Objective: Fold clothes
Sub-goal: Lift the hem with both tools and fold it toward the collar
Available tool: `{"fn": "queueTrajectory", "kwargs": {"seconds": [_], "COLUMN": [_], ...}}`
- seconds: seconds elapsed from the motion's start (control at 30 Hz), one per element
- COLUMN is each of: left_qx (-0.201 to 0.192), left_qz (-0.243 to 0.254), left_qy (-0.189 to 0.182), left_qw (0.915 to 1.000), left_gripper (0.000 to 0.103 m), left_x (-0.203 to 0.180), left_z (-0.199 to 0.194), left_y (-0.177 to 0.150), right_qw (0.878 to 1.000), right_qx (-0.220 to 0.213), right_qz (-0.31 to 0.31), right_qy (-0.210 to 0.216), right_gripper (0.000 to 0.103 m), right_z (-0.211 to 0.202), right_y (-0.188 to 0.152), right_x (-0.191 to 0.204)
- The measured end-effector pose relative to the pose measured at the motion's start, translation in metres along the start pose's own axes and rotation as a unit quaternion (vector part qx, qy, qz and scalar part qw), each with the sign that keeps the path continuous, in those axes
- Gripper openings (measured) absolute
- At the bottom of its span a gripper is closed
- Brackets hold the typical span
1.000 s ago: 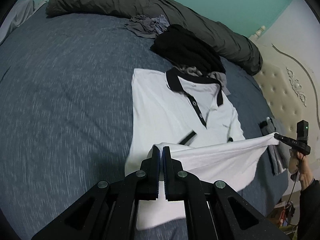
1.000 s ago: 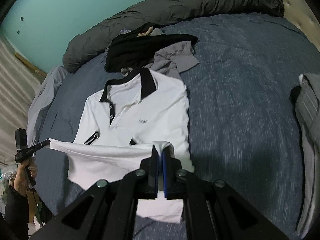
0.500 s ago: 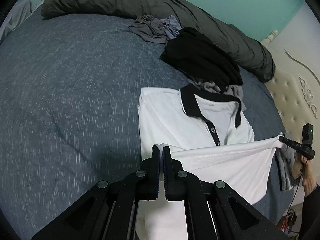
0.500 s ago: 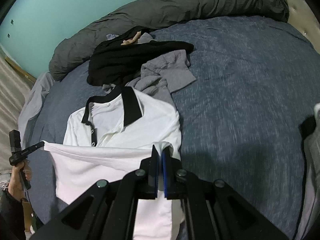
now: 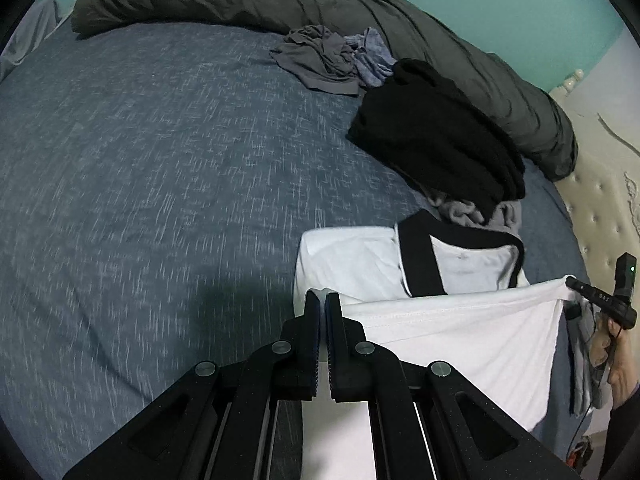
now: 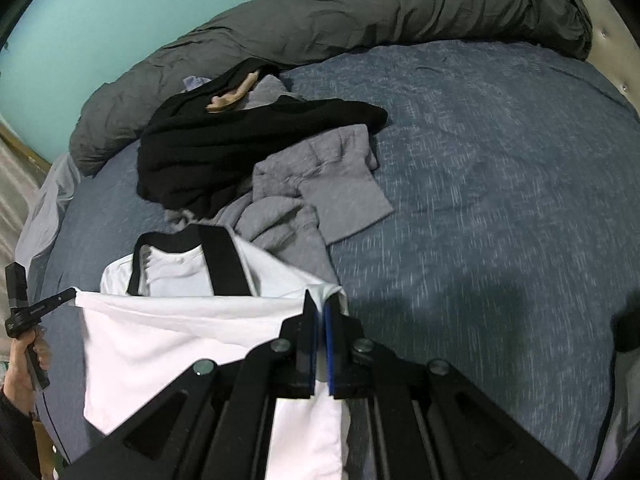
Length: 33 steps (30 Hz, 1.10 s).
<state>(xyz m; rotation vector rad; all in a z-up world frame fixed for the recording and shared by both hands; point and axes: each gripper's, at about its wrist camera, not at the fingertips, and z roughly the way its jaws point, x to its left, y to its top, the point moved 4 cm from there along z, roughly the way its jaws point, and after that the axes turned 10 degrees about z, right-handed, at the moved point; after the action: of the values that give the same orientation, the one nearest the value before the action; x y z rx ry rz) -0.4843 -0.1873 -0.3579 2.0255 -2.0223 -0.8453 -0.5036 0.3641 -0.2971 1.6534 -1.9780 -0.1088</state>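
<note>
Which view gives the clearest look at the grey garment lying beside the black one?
The right wrist view: the grey garment lies spread out, a sleeve plainly visible beside the black garment. In the left wrist view only a crumpled bit shows from under it.

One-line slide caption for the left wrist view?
Left gripper and right gripper stretch the white polo's hem toward its black collar.

white polo shirt (image 5: pixel 460 344): 1 | black garment (image 5: pixel 436 140): 1 | claws: 2 (both clamped)

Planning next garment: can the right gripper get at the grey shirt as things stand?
Probably not yet: the right gripper is shut on the white polo's hem. The grey shirt lies uncovered just beyond, partly under the black garment.
</note>
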Motion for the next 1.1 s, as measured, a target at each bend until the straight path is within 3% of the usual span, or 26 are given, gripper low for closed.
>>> {"fn": "queueTrajectory", "kwargs": {"seconds": [0.33, 0.4, 0.43, 0.47, 0.5, 0.53, 0.63, 0.73, 0.9, 1.1], "left_qx": [0.017, 0.015, 0.007, -0.006, -0.016, -0.027, -0.058, -0.063, -0.023, 0.0], "left_qz": [-0.016, -0.02, -0.028, -0.038, -0.039, -0.039, -0.019, 0.049, 0.119, 0.127], "left_qy": [0.022, 0.028, 0.032, 0.03, 0.025, 0.021, 0.042, 0.047, 0.049, 0.064], "left_qw": [0.9995, 0.9993, 0.999, 0.9988, 0.9988, 0.9986, 0.9973, 0.9957, 0.9914, 0.9899], "left_gripper": [0.004, 0.01, 0.016, 0.033, 0.045, 0.045, 0.045, 0.045, 0.045, 0.045], "left_x": [0.011, 0.013, 0.016, 0.018, 0.017, 0.017, 0.007, -0.02, -0.05, -0.045], "left_z": [0.048, 0.051, 0.05, 0.046, 0.041, 0.036, 0.014, 0.006, 0.027, 0.057], "left_y": [0.007, 0.004, 0.003, 0.002, 0.002, 0.002, 0.0, -0.009, -0.032, -0.033], "right_qw": [1.0, 0.999, 0.999, 0.998, 0.998, 0.997, 0.996, 0.997, 0.994, 0.991], "right_qx": [-0.006, -0.015, -0.025, -0.035, -0.043, -0.051, -0.077, -0.076, -0.036, -0.001], "right_qz": [0.026, 0.039, 0.042, 0.046, 0.051, 0.056, 0.034, -0.015, -0.105, -0.136], "right_qy": [-0.005, -0.015, -0.017, -0.017, -0.011, -0.006, 0.006, 0.028, 0.022, 0.0], "right_gripper": [0.004, 0.011, 0.02, 0.037, 0.047, 0.054, 0.054, 0.054, 0.052, 0.049], "right_z": [0.051, 0.057, 0.055, 0.053, 0.049, 0.045, 0.029, 0.022, 0.041, 0.072], "right_y": [0.016, 0.015, 0.015, 0.016, 0.017, 0.018, 0.018, 0.005, -0.033, -0.054], "right_x": [-0.009, -0.016, -0.018, -0.021, -0.024, -0.026, -0.024, -0.008, 0.024, 0.035]}}
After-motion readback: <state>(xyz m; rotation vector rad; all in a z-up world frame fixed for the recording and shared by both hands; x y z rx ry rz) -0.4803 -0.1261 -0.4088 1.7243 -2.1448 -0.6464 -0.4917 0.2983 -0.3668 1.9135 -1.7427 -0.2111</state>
